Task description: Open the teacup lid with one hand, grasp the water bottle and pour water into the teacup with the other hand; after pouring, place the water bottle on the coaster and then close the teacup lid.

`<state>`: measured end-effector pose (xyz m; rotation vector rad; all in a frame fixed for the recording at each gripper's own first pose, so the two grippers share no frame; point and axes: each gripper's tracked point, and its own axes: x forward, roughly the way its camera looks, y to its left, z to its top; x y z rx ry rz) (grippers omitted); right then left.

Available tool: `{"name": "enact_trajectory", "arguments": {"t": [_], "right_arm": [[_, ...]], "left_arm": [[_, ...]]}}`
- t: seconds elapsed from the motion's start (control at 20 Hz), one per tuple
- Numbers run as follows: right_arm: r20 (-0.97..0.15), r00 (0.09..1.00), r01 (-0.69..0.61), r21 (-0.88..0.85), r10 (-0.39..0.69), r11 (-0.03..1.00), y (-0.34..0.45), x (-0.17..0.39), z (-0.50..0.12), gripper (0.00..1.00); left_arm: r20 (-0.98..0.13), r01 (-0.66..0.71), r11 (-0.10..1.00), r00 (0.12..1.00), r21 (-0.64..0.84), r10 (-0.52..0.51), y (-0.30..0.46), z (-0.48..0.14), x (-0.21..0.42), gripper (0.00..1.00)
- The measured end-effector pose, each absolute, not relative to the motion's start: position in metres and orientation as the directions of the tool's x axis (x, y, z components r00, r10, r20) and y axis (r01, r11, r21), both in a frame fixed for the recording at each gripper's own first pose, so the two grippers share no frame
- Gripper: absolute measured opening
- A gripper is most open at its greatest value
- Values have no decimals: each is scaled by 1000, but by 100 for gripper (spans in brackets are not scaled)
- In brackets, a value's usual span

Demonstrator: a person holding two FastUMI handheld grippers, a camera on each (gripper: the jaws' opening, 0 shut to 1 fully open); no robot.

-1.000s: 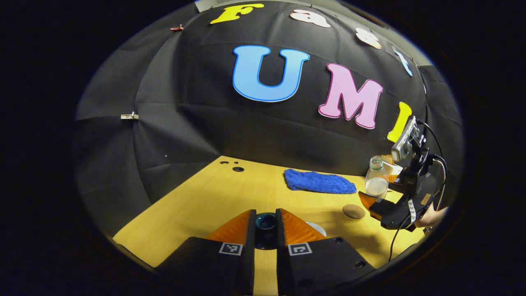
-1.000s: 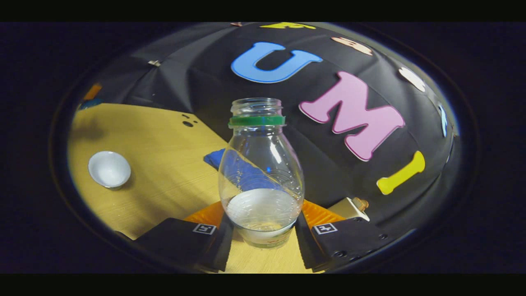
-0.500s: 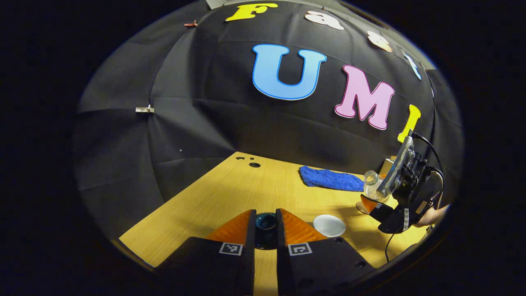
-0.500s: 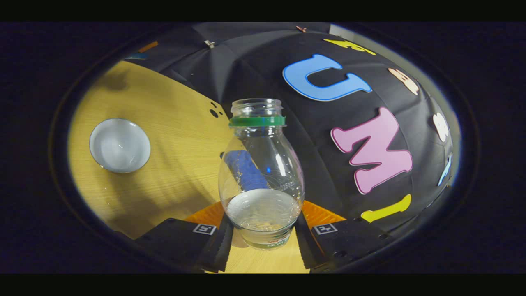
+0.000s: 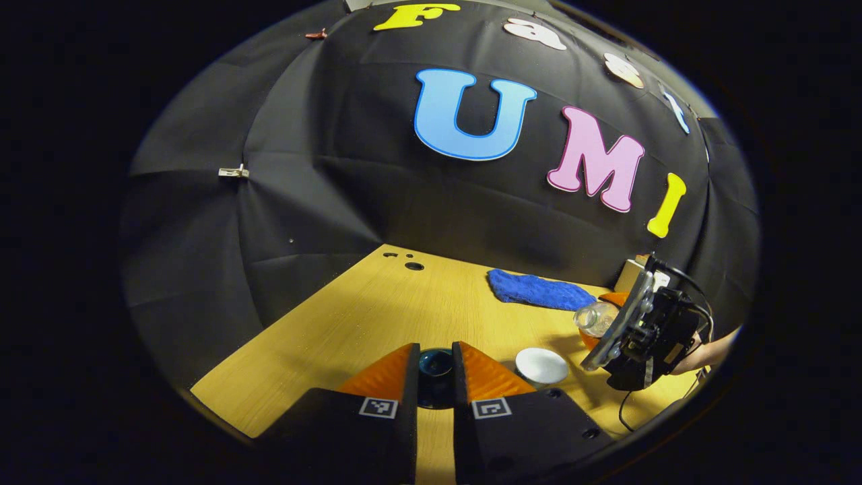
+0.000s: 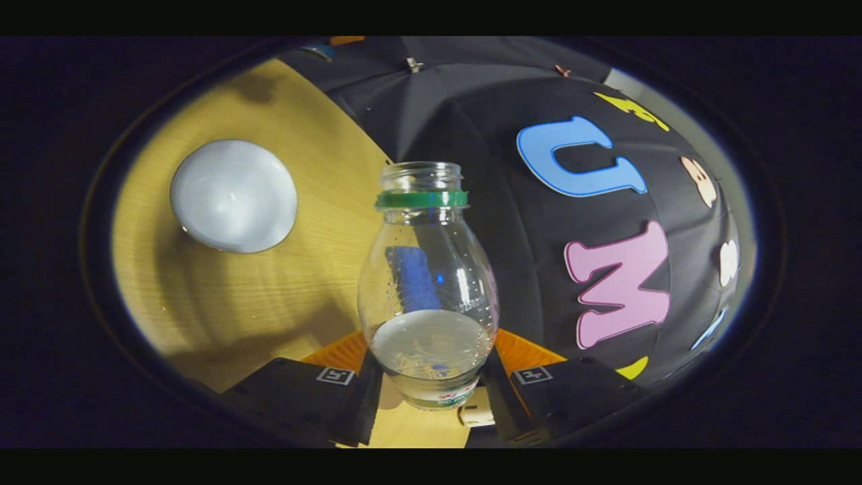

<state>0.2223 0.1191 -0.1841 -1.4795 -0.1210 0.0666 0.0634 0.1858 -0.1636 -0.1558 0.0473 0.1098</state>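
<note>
Left gripper (image 5: 435, 367) holds the lid (image 5: 435, 364) pinched between its fingers, off the teacup (image 5: 541, 366). Right gripper (image 6: 431, 377), clamped on the water bottle (image 6: 428, 283), has tipped further toward the teacup beside it; pouring appears imminent.

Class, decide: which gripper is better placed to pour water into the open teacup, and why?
The right gripper: it is shut on the water bottle, tilted toward the teacup. The left gripper is shut on the lid.
</note>
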Motion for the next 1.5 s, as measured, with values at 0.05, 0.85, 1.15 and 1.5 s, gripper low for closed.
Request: {"name": "enact_trajectory", "arguments": {"t": [0.05,0.85,1.15,1.5], "right_arm": [[47,990,38,-997,131,65,122,221,-184,70],[21,970,67,-981,243,-182,137,232,-205,70],[11,960,82,-967,280,-240,144,234,-210,70],[20,947,121,-948,322,-296,149,235,-206,70]], "left_arm": [[-57,-111,982,993,-152,104,186,-165,63,22],[-83,-92,982,993,-162,79,182,-179,59,26],[-89,-90,982,993,-169,76,179,-181,58,26],[-89,-105,975,992,-194,89,180,-181,56,22]]}}
